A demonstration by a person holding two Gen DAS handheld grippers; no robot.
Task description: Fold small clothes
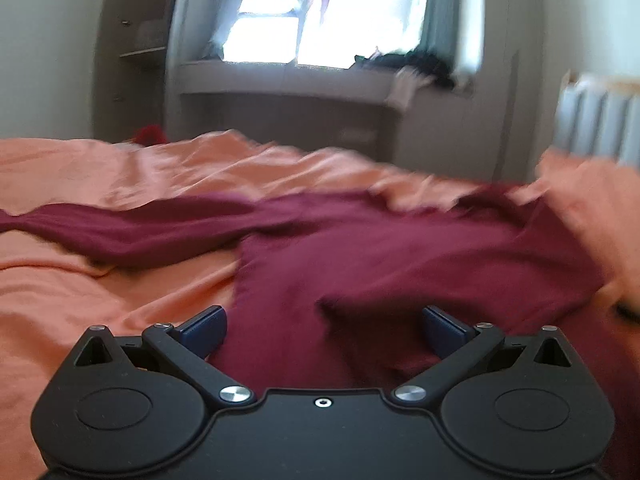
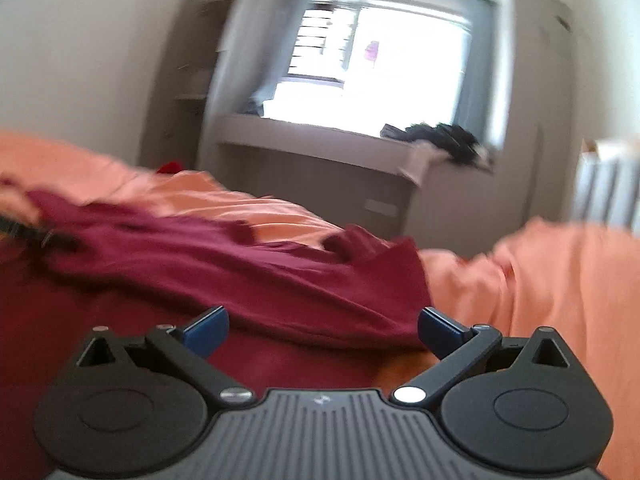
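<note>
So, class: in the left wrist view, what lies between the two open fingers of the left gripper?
Only the dark red garment, spread on the orange bedsheet, fills the gap of the left gripper; its fingers stand apart.

Garment [image 1: 360, 256] lies spread on the bed [image 1: 100, 184], one sleeve [image 1: 120, 228] running out to the left. Left hand-held gripper [image 1: 322, 332] over its near edge, fingers apart. Right hand-held gripper [image 2: 322, 332] over its right edge, fingers apart. Behind the bed: window ledge [image 1: 288, 76]; radiator [image 1: 596, 120] at right.
</note>
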